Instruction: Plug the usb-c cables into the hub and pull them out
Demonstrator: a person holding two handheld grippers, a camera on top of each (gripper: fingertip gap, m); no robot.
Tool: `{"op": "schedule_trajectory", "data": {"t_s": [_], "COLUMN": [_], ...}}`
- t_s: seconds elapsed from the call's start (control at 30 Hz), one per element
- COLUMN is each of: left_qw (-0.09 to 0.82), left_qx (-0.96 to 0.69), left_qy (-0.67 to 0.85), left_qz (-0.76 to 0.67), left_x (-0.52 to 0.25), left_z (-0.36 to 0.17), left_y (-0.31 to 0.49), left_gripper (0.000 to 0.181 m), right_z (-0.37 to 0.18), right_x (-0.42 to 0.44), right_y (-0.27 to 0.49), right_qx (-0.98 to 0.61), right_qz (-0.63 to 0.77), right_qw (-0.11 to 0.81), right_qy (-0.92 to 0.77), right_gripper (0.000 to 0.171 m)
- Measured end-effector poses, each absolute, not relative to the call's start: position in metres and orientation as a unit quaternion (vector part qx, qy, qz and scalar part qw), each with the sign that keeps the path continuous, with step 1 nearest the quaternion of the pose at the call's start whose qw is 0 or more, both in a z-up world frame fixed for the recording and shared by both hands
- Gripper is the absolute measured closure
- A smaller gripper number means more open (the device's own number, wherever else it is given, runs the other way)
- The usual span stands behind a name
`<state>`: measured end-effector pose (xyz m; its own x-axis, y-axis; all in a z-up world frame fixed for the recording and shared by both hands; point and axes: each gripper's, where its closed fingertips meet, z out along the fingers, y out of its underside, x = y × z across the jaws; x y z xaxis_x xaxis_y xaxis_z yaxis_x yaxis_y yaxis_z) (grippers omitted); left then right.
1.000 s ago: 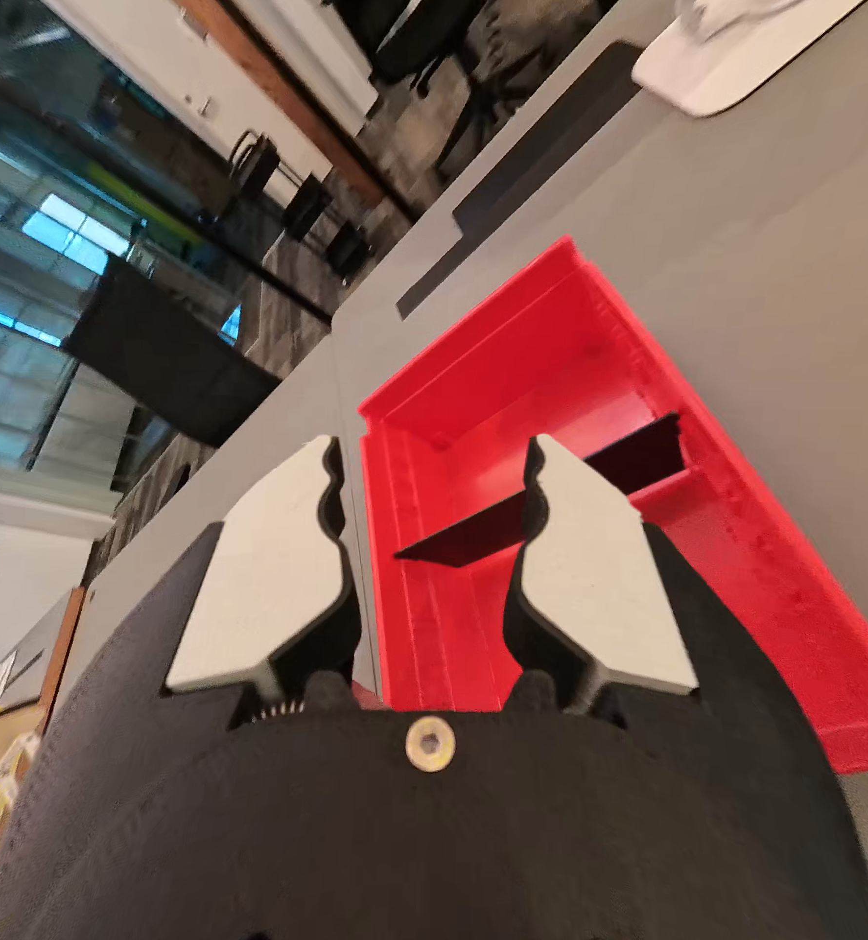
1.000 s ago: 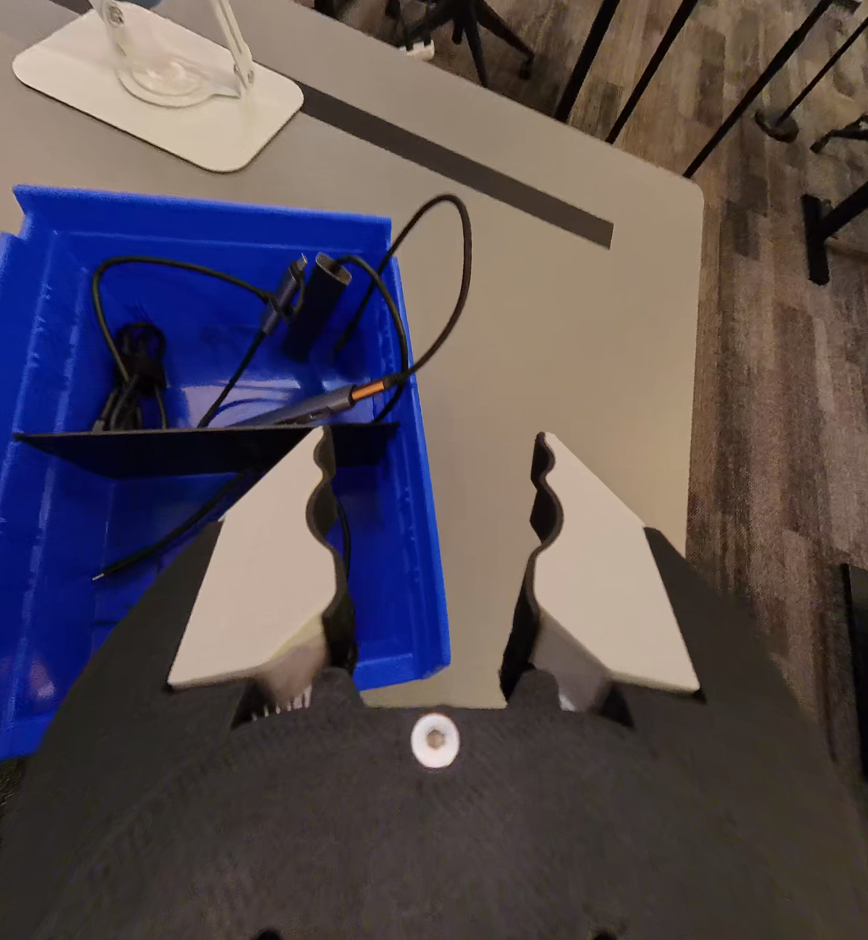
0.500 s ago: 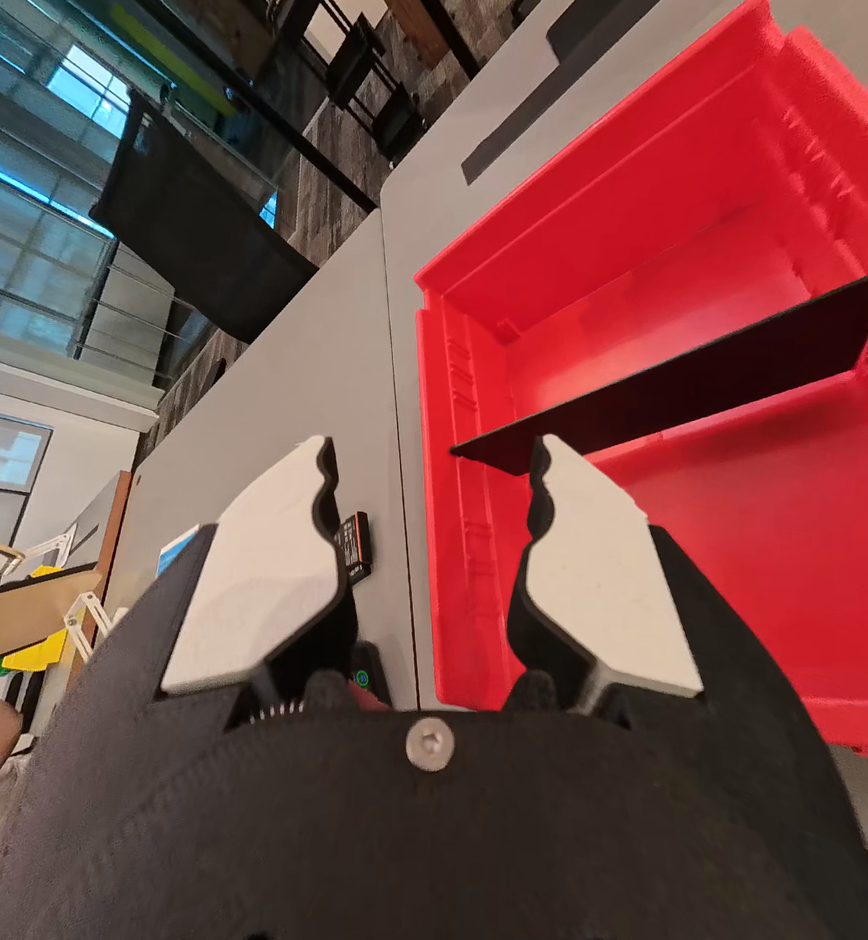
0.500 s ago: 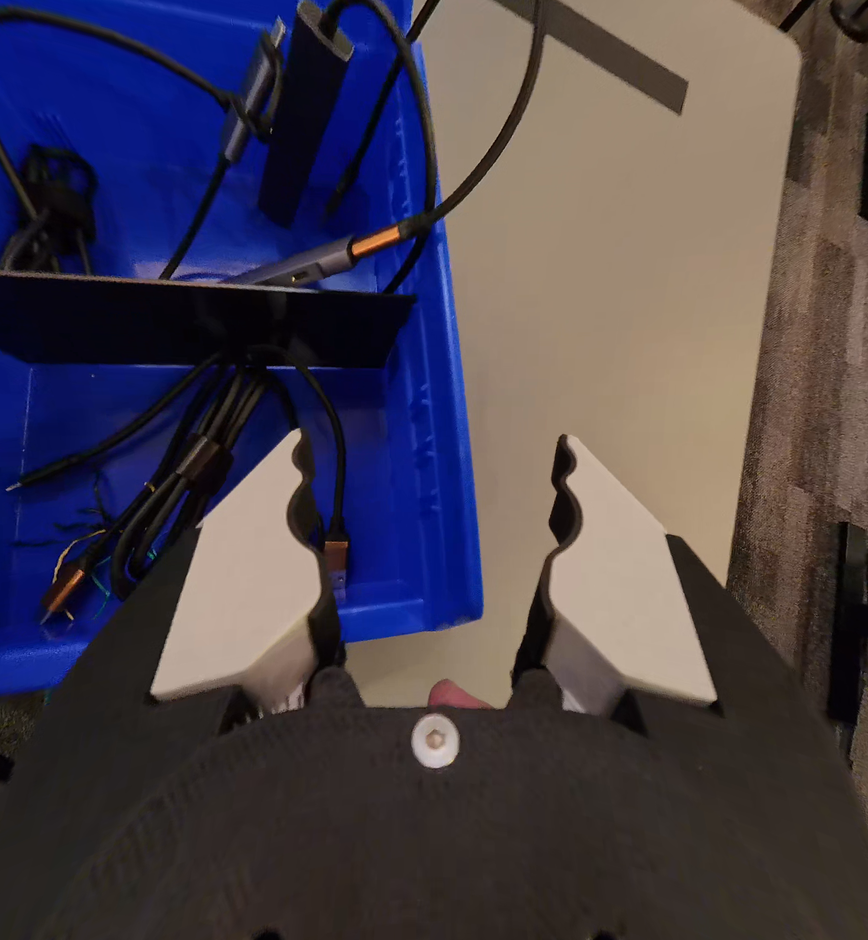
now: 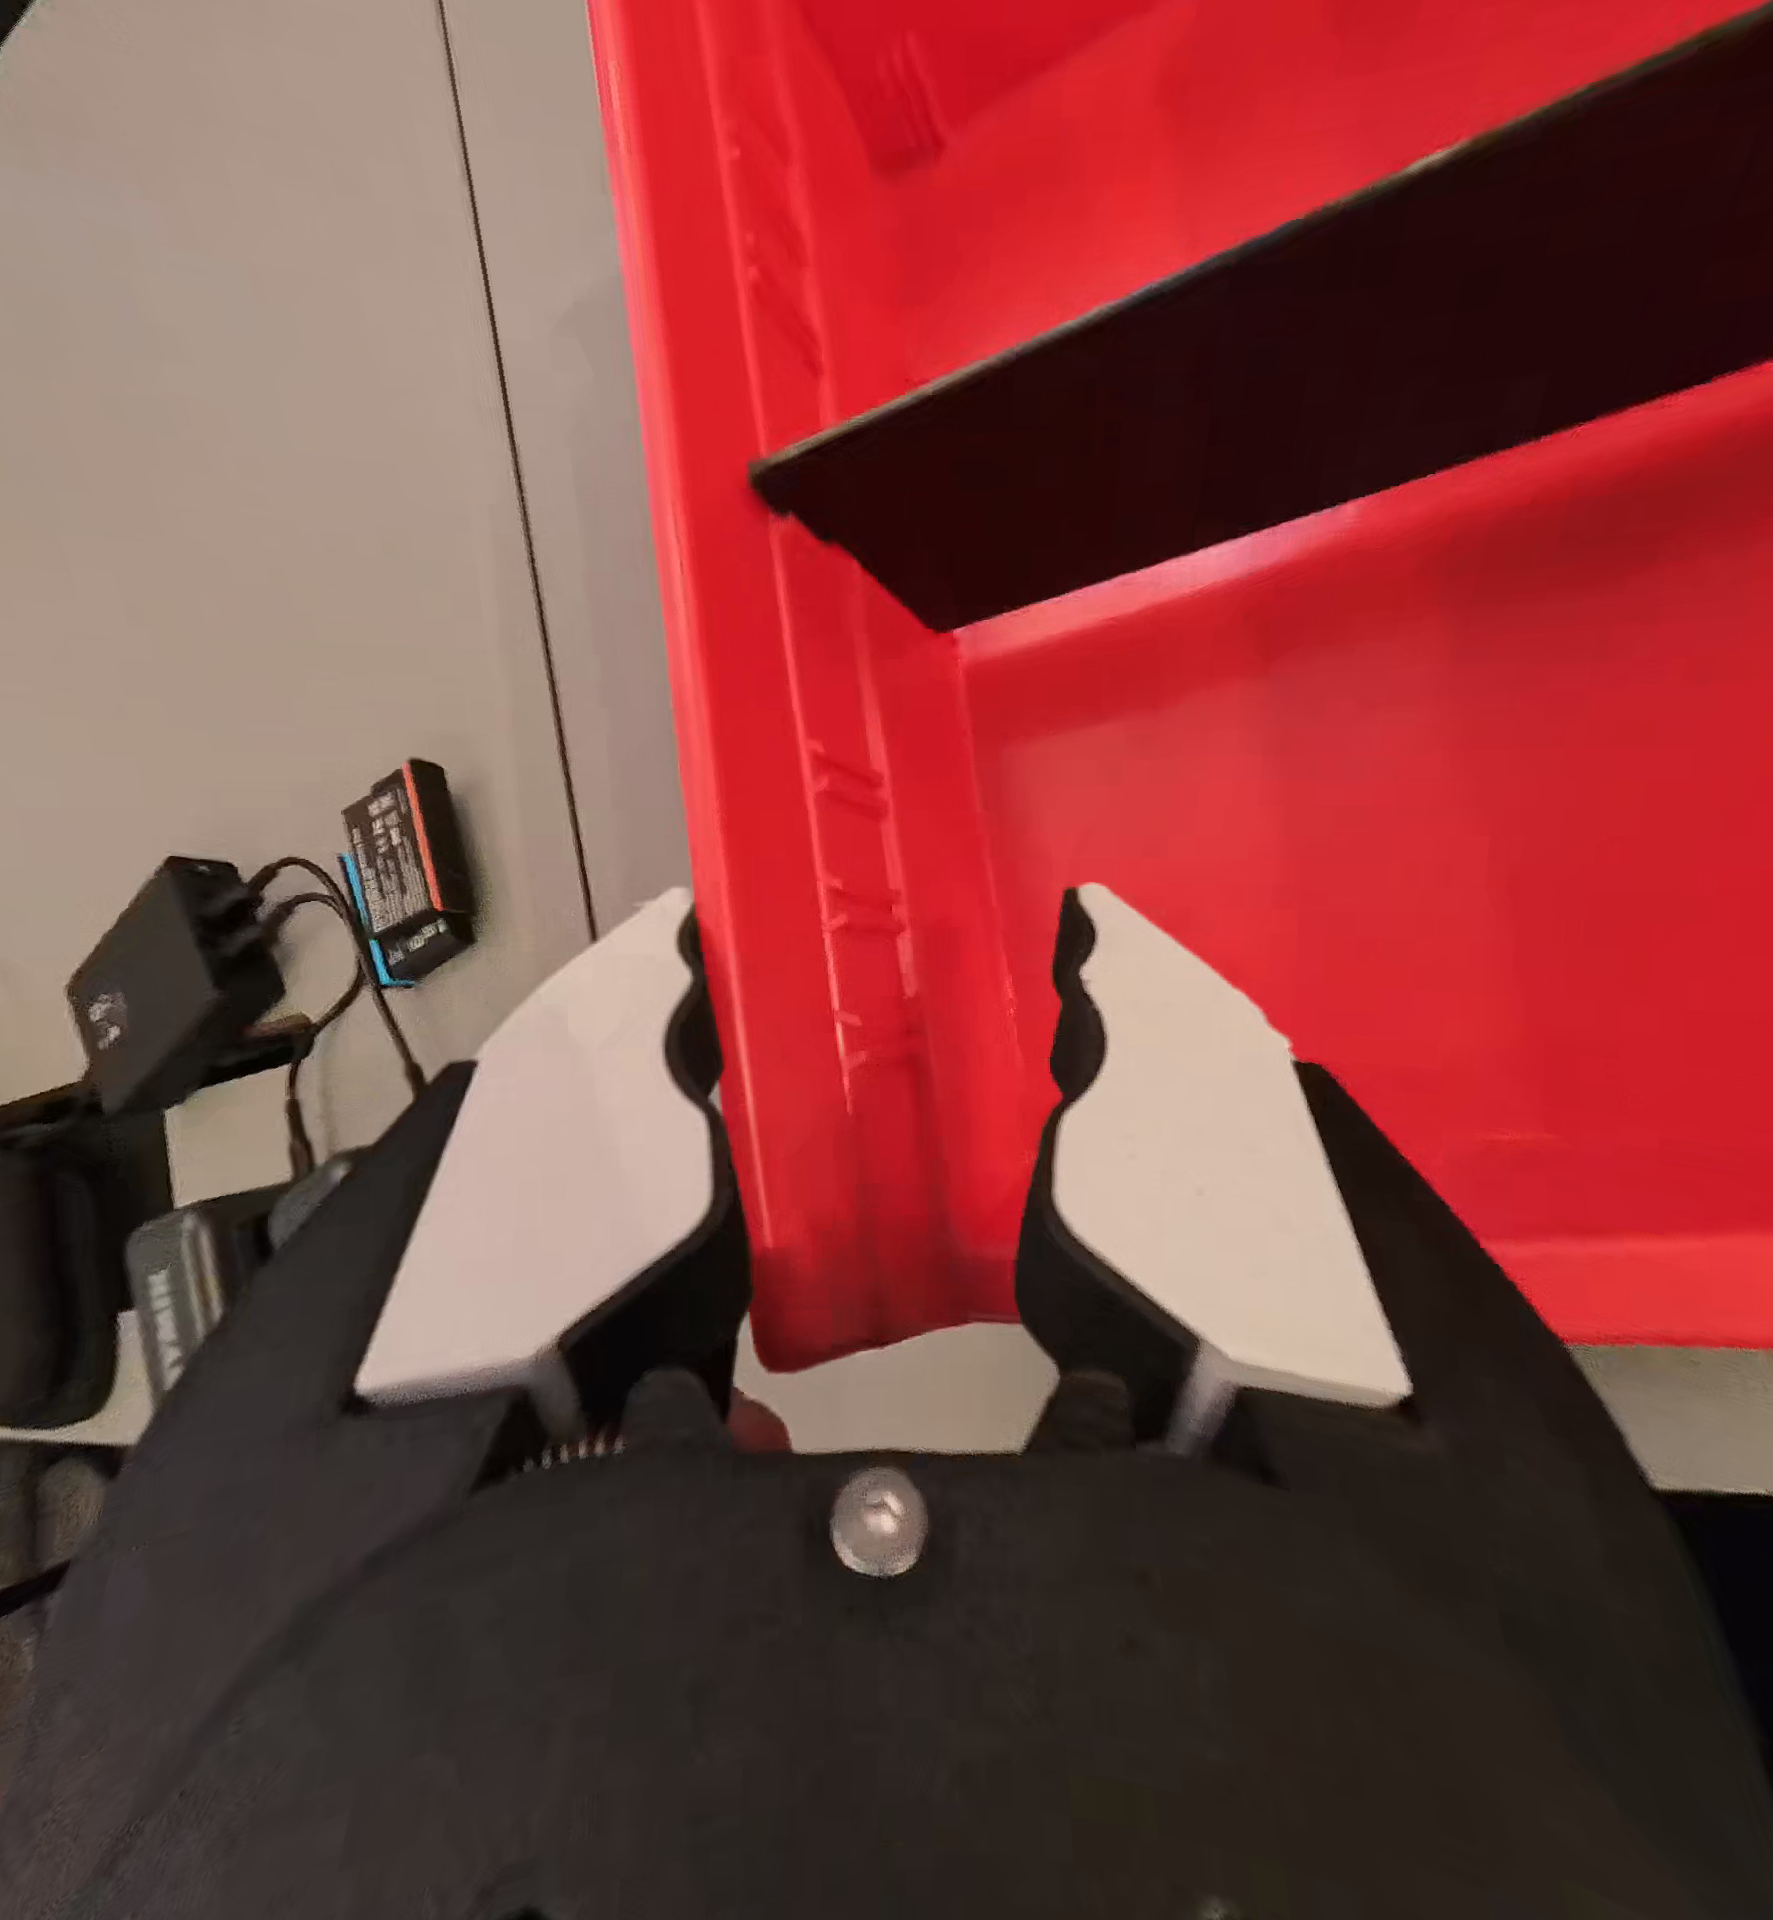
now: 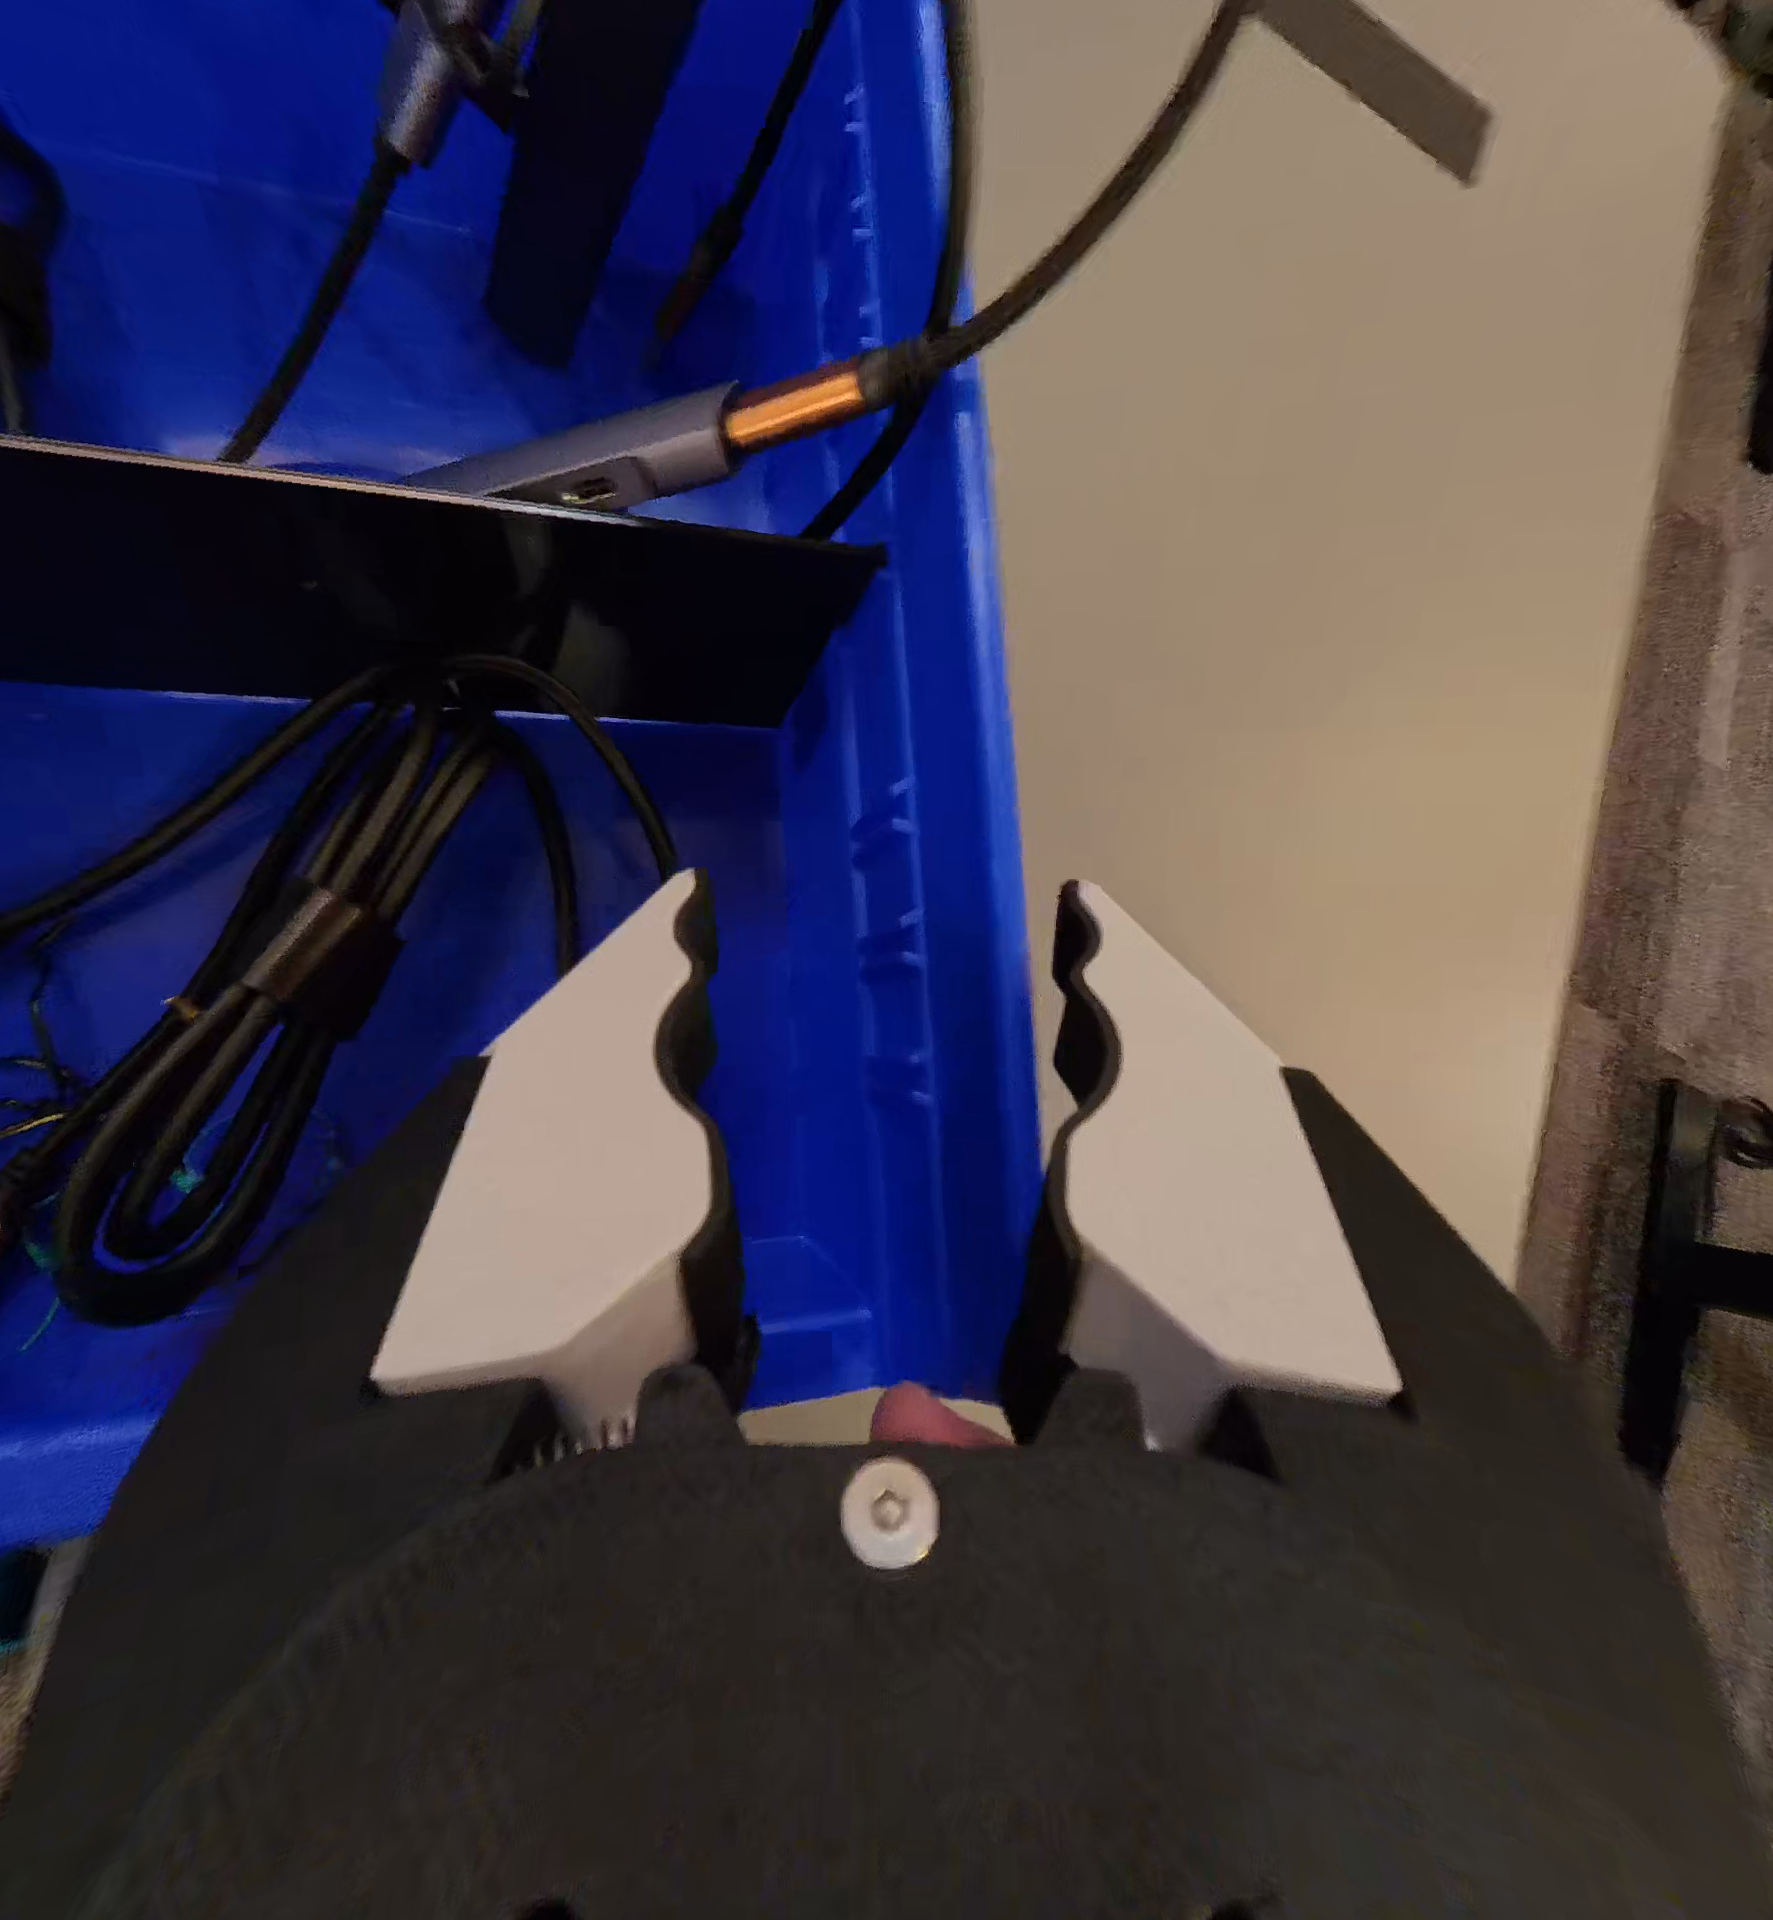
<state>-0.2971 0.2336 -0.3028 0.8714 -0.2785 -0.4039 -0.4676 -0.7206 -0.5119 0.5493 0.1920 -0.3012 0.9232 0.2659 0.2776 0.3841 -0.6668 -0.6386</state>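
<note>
My left gripper (image 5: 877, 904) is open and straddles the near left wall of a red bin (image 5: 1433, 935), whose compartments show nothing inside. My right gripper (image 6: 882, 894) is open and straddles the near right wall of a blue bin (image 6: 923, 831). In the blue bin's far compartment lie a grey hub (image 6: 591, 468) with an orange-collared cable (image 6: 923, 353) and a dark hub (image 6: 591, 187). A bundle of black cables (image 6: 269, 997) lies in the near compartment, left of my right gripper. Neither gripper holds anything.
Each bin has a black divider: red bin's (image 5: 1329, 416), blue bin's (image 6: 362, 592). Left of the red bin on the grey table (image 5: 238, 468) lie a black charger (image 5: 170, 982) with cables and a small battery (image 5: 406, 871). The table's right edge and floor (image 6: 1713, 727) are right of the blue bin. There is about 85 cm between the tips of the two grippers. The grey hub (image 6: 591, 468) sits 7 cm or so from the ends of my right fingers.
Both grippers have moved down and closer to the bins. The left now straddles the red bin's wall, and the right straddles the blue bin's wall. Both stay open.
</note>
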Motion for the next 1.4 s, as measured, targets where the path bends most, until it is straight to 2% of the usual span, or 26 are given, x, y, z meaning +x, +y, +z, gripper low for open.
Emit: {"op": "schedule_trajectory", "data": {"t_s": [0.1, 0.17, 0.2, 0.33, 0.37, 0.4, 0.43, 0.47, 0.6, 0.8, 0.87, 1.0, 1.13, 1.2, 1.3, 1.4], "left_qw": [0.320, 0.319, 0.322, 0.322, 0.319, 0.313, 0.315, 0.316, 0.319, 0.322, 0.325, 0.336, 0.337, 0.344, 0.363, 0.362], "left_qx": [-0.910, -0.910, -0.907, -0.907, -0.910, -0.915, -0.916, -0.914, -0.913, -0.911, -0.910, -0.912, -0.917, -0.918, -0.918, -0.920], "left_qy": [0.204, 0.195, 0.192, 0.184, 0.186, 0.191, 0.190, 0.190, 0.197, 0.201, 0.197, 0.193, 0.188, 0.174, 0.146, 0.148], "left_qz": [0.166, 0.180, 0.191, 0.197, 0.187, 0.169, 0.162, 0.170, 0.161, 0.163, 0.164, 0.133, 0.104, 0.089, 0.066, 0.030], "left_x": [-0.305, -0.313, -0.317, -0.327, -0.326, -0.322, -0.320, -0.321, -0.318, -0.317, -0.318, -0.311, -0.307, -0.310, -0.317, -0.311], "left_z": [-0.302, -0.304, -0.304, -0.306, -0.310, -0.315, -0.318, -0.318, -0.318, -0.318, -0.318, -0.320, -0.322, -0.321, -0.316, -0.316], "left_y": [0.237, 0.239, 0.240, 0.243, 0.243, 0.243, 0.244, 0.246, 0.247, 0.247, 0.248, 0.251, 0.252, 0.253, 0.254, 0.251], "left_gripper": [0.134, 0.127, 0.123, 0.117, 0.123, 0.134, 0.138, 0.136, 0.140, 0.141, 0.139, 0.117, 0.106, 0.114, 0.146, 0.151], "right_z": [-0.300, -0.285, -0.281, -0.298, -0.309, -0.319, -0.324, -0.324, -0.324, -0.324, -0.324, -0.323, -0.322, -0.321, -0.320, -0.320], "right_x": [0.566, 0.572, 0.575, 0.577, 0.573, 0.568, 0.562, 0.557, 0.555, 0.548, 0.547, 0.538, 0.526, 0.519, 0.503, 0.491], "right_y": [0.193, 0.197, 0.198, 0.197, 0.195, 0.193, 0.193, 0.195, 0.196, 0.193, 0.193, 0.191, 0.192, 0.192, 0.192, 0.194], "right_qx": [-0.907, -0.892, -0.888, -0.906, -0.916, -0.922, -0.922, -0.919, -0.917, -0.917, -0.917, -0.914, -0.908, -0.906, -0.901, -0.899], "right_qz": [-0.125, -0.134, -0.126, -0.082, -0.064, -0.045, -0.029, -0.015, -0.005, 0.016, 0.021, 0.040, 0.062, 0.070, 0.084, 0.086], "right_qw": [0.361, 0.398, 0.412, 0.383, 0.360, 0.341, 0.337, 0.345, 0.351, 0.350, 0.350, 0.353, 0.362, 0.365, 0.370, 0.372], "right_qy": [-0.177, -0.167, -0.158, -0.157, -0.167, -0.179, -0.187, -0.188, -0.188, -0.192, -0.191, -0.195, -0.200, -0.202, -0.211, -0.216], "right_gripper": [0.109, 0.118, 0.116, 0.108, 0.109, 0.113, 0.117, 0.126, 0.143, 0.150, 0.151, 0.156, 0.163, 0.165, 0.164, 0.162]}}
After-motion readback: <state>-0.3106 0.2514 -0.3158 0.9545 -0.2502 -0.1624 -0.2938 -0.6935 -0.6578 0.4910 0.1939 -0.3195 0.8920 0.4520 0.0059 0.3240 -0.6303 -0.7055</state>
